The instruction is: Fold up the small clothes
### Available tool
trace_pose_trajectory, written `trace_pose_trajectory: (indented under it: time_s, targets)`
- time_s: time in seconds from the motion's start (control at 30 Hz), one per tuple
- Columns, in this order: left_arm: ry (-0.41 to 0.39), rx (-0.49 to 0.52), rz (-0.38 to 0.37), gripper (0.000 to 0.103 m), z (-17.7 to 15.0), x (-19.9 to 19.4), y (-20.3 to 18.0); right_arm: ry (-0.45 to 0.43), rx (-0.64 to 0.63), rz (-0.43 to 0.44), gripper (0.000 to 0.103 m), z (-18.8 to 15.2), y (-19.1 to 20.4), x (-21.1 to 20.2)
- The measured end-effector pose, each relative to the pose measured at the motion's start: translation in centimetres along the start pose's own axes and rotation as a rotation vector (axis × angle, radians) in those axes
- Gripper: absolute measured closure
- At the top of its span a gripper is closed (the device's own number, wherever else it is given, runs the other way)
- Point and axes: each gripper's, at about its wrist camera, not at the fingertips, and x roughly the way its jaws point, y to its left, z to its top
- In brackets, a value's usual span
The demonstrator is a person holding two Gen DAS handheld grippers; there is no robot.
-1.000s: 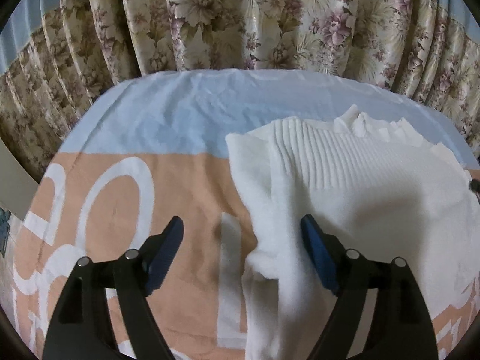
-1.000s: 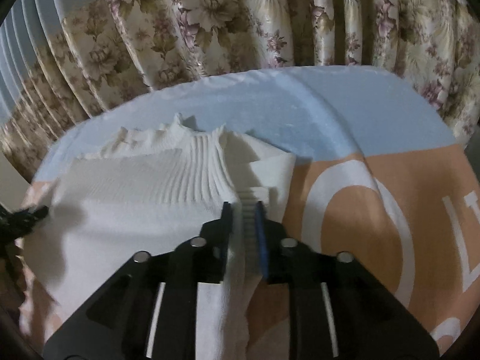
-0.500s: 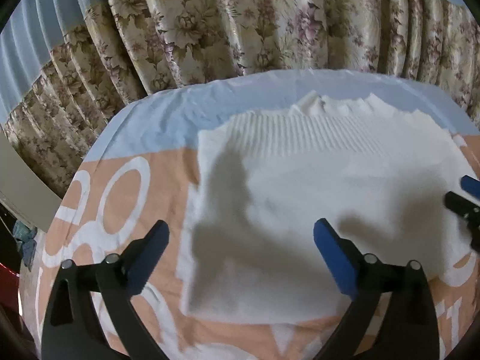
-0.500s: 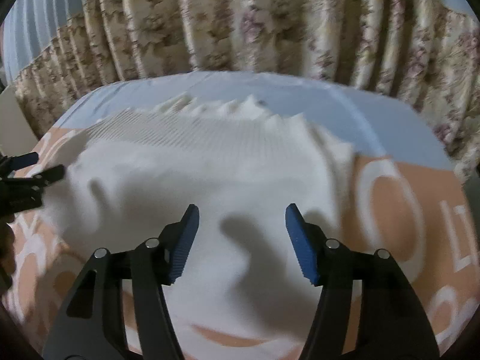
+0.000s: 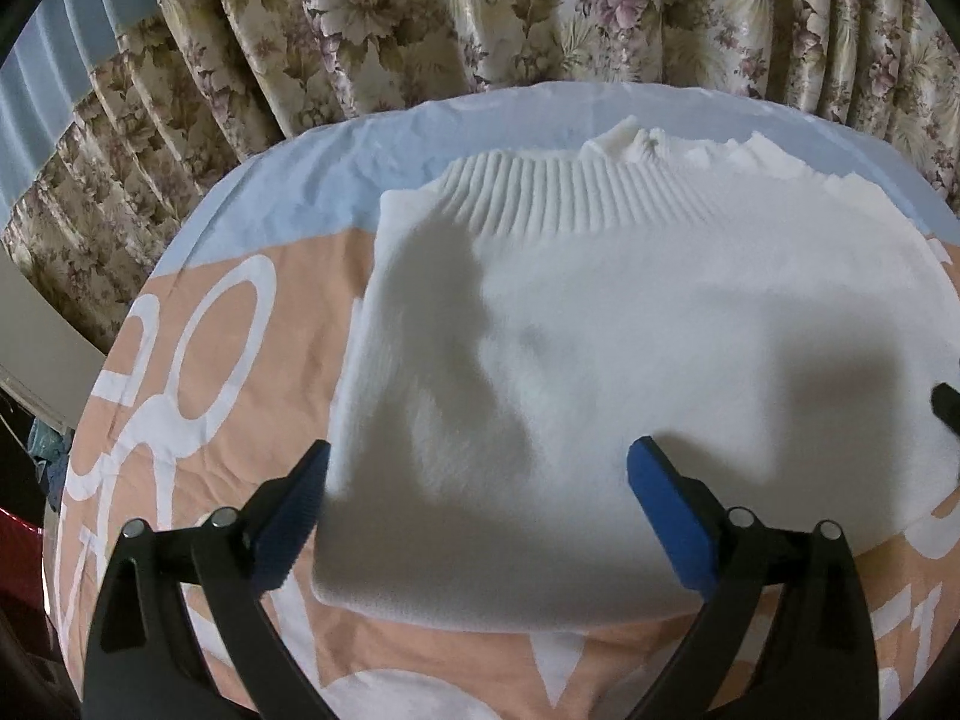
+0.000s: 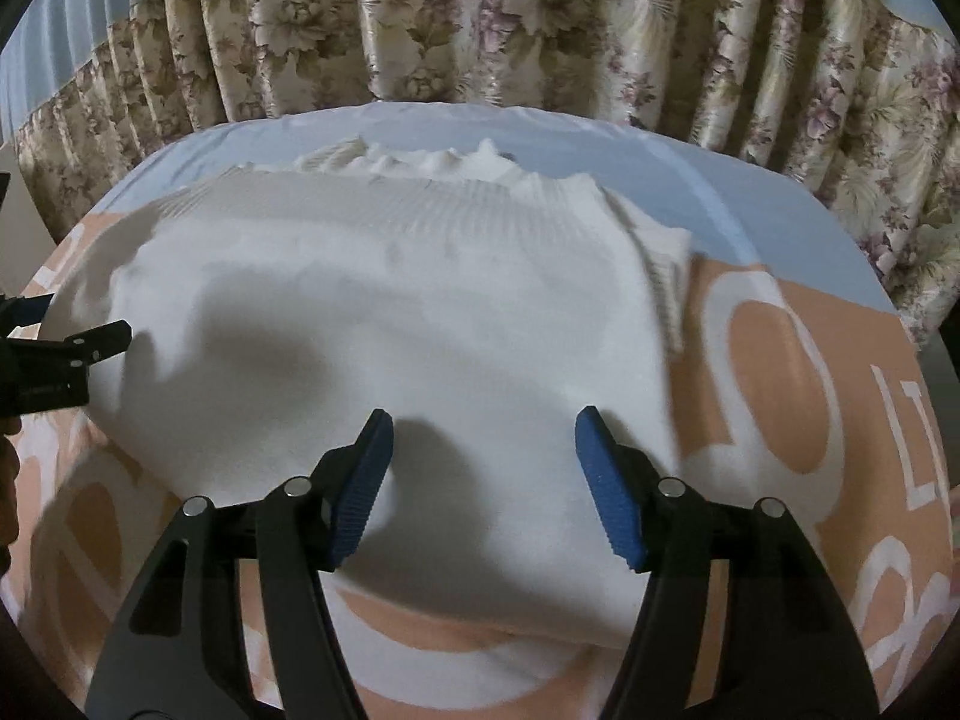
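Folded white knitted sweater (image 5: 630, 348) on the peach-and-blue printed sheet (image 5: 198, 420)
Your left gripper (image 5: 474, 492) gapes wide, your right gripper (image 6: 483, 480) stands half-open; neither holds anything.

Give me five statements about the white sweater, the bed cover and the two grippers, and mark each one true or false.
1. The white sweater lies folded on the bed cover. True.
2. The left gripper is clamped on the sweater's edge. False: its jaws stand wide open, nothing pinched between them.
3. The right gripper holds a sleeve. False: its jaws are apart, above the sweater, gripping nothing.
4. The sweater's ribbed band lies at the far side, toward the flowered curtain. True.
5. The bed cover is plain blue all over. False: it is blue at the far end, orange with white letters nearer.
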Motion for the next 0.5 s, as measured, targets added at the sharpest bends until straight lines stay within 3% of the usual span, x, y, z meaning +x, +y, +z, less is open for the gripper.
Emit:
trace_pose_trajectory:
  time_s: [0.23, 0.4, 0.5]
  targets:
    - [0.012, -0.001, -0.001, 0.005, -0.1, 0.3, 0.0, -0.015, -0.038, -0.010, 0.038, -0.7, -0.5, 0.0]
    - [-0.004, -0.010, -0.026, 0.005, 0.2, -0.9, 0.2, -0.031, 0.005, 0.089, 0.025, -0.2, -0.9, -1.3]
    - [-0.018, 0.007, -0.038, 0.005, 0.7, -1.8, -0.5, -0.073, 0.080, 0.149, 0.008, 0.7, -2.3, -3.0]
